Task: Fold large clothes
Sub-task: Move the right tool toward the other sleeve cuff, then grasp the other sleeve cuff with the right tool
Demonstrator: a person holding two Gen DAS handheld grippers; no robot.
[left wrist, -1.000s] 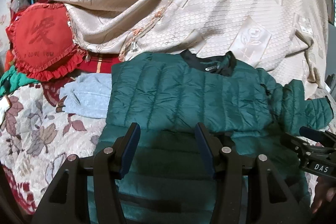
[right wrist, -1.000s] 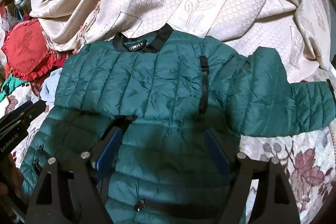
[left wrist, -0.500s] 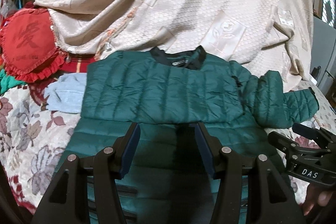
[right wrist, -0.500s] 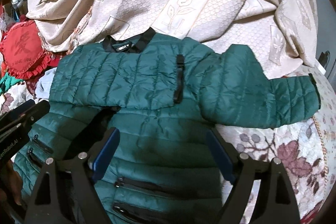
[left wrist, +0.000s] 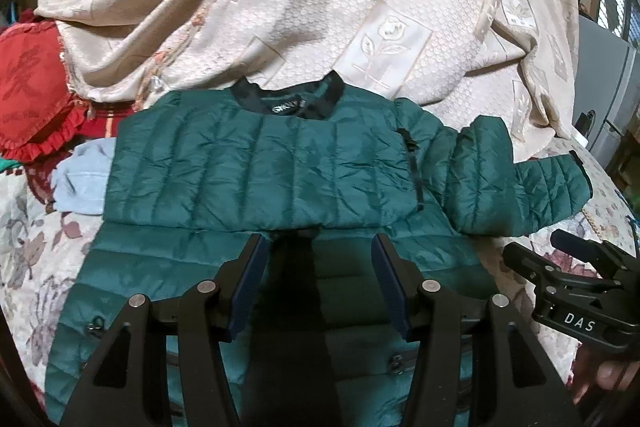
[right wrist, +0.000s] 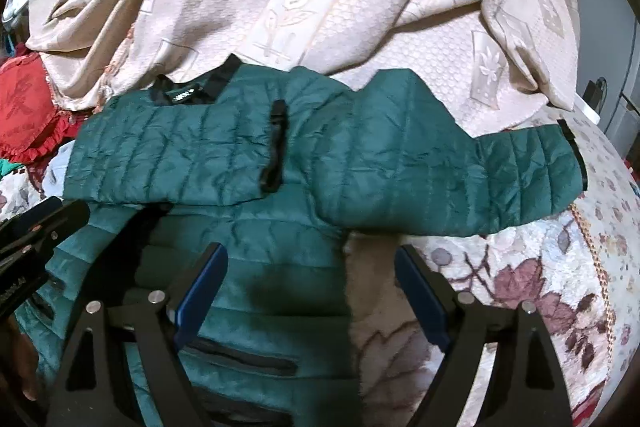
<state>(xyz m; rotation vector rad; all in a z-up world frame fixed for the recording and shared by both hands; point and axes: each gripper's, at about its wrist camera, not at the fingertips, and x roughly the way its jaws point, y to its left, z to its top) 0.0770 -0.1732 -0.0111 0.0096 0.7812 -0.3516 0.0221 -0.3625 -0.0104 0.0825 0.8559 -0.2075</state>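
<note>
Change since earlier frames: both views drawn back, more hem and the whole right sleeve now visible.
Left gripper: jaws parted, nothing between, poised over lower front panel.
Right gripper: jaws spread wide, empty, straddling the side edge of the body.
Green puffer jacket: flat on floral bedspread, left sleeve already folded across chest, collar toward beige blanket.
Right sleeve: unfolded, extended sideways.
Step in hand, judged: fold sleeve inward; pinch near cuff, lift clear, lay flat across chest, smooth padding.
</note>
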